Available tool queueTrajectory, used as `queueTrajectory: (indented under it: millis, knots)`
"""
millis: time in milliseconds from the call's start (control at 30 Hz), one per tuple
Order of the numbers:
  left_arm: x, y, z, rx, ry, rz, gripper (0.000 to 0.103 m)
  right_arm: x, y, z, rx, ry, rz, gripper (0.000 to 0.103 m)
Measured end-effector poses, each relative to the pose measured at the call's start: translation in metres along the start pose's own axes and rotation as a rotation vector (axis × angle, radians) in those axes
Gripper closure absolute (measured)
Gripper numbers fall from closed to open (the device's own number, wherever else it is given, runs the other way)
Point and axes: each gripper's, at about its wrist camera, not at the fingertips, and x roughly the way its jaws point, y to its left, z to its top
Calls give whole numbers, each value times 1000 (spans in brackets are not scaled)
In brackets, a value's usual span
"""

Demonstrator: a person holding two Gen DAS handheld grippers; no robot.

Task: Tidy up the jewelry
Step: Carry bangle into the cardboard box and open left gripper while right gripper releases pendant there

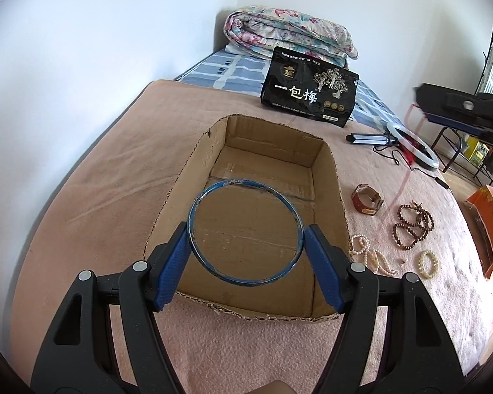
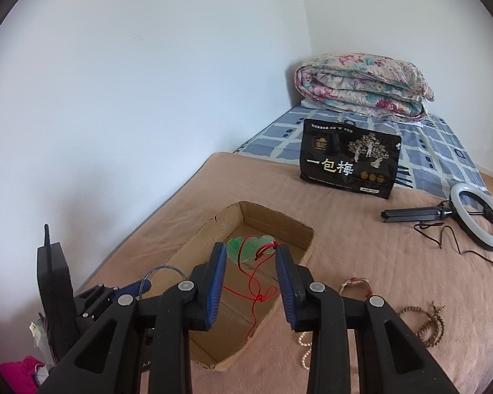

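My left gripper (image 1: 246, 229) is shut on a thin blue bangle (image 1: 256, 283), holding it by its two sides above an open cardboard box (image 1: 332, 177) on the pink blanket. In the right wrist view my right gripper (image 2: 250, 251) is shut on a green jade pendant (image 2: 243, 251) over the same box (image 2: 279, 220); its red cord (image 2: 256, 292) dangles into the box. The bangle (image 2: 180, 271) shows at the left there. A red-strapped watch (image 1: 368, 202), brown beads (image 1: 412, 226), a pearl necklace (image 1: 371, 256) and a pearl bracelet (image 1: 427, 264) lie to the right of the box.
A black snack bag (image 1: 309, 95) stands behind the box, with a folded floral quilt (image 1: 289, 36) further back. A ring light on a small tripod (image 1: 410, 151) and its cable lie at the far right. An orange box (image 1: 486, 216) sits beyond the bed's right edge.
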Motion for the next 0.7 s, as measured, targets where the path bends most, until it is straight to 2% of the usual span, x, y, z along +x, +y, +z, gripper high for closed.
queueTrajectory:
  millis: [400,700]
  knots:
    - [19,0,-6,10,50,14,31,76,-14,-25,23,142,-30,72]
    - [26,-2,-7,17,63,16,31,93,-19,-33,35,185,-16,71]
